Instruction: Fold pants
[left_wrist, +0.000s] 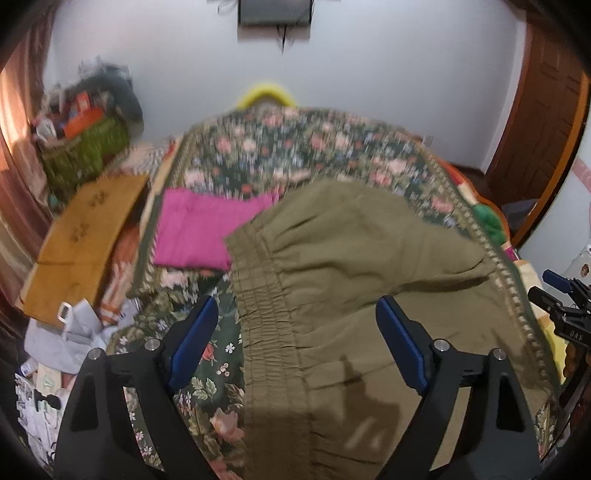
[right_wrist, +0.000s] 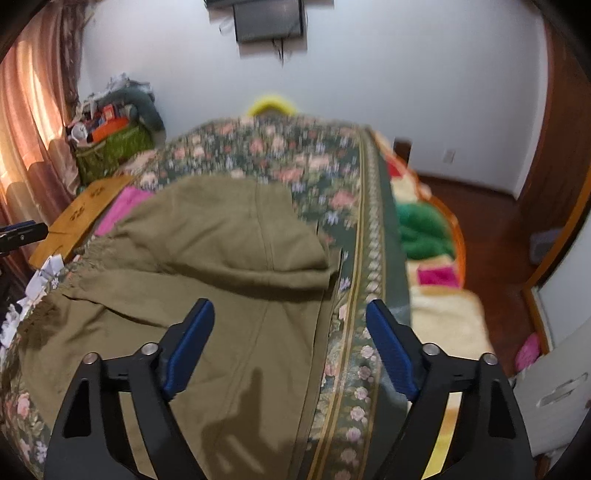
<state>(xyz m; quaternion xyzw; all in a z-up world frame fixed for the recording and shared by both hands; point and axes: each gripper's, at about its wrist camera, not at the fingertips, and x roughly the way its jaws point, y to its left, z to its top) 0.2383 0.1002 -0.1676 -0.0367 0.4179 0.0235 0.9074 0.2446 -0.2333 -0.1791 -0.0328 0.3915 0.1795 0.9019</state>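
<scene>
Both my claws are spread wide and empty. The olive pants (left_wrist: 332, 258) lie on the floral bedspread (left_wrist: 295, 147), ahead of and under my left claw (left_wrist: 295, 343), the elastic waistband (left_wrist: 258, 306) just inside its left finger. Ahead of my right claw (right_wrist: 290, 343) one part is already doubled over, so I judge the fold begun, with more folds left. A folded pink cloth (left_wrist: 199, 232) lies beyond, to the left.

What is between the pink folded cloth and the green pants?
Nothing. In the left wrist view the olive-green pants overlap the folded pink cloth at its right edge, so no flowery bedspread shows between them.
</scene>
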